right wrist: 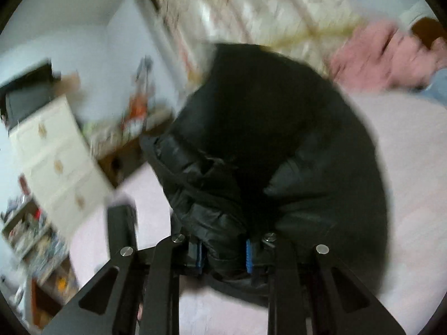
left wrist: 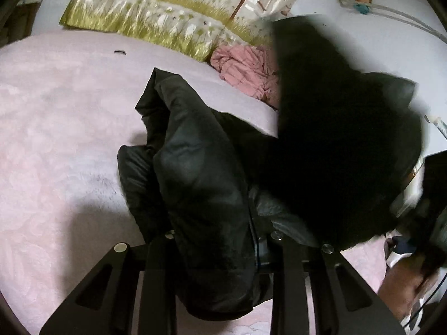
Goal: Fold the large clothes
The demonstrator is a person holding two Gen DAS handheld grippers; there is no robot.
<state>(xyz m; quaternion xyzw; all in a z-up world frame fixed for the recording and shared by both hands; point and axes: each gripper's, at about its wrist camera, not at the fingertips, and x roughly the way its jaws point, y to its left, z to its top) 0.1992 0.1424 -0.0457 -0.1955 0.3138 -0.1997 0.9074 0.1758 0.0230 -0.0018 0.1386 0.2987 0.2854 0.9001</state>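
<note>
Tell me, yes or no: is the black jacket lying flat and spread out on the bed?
No, the black jacket is bunched up and lifted off the pink bed cover, pinched in the left gripper.

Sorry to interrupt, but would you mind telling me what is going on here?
A person is folding a black puffer jacket on a pink bed cover. The left claw and the right claw are each clamped on a bunch of the jacket, holding it up. A pink garment lies near the pillows.

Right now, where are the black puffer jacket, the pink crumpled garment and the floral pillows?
black puffer jacket (left wrist: 201,173), left wrist view, quilted panel.
pink crumpled garment (left wrist: 243,64), left wrist view, middle folds.
floral pillows (left wrist: 156,19), left wrist view, grass print.
</note>
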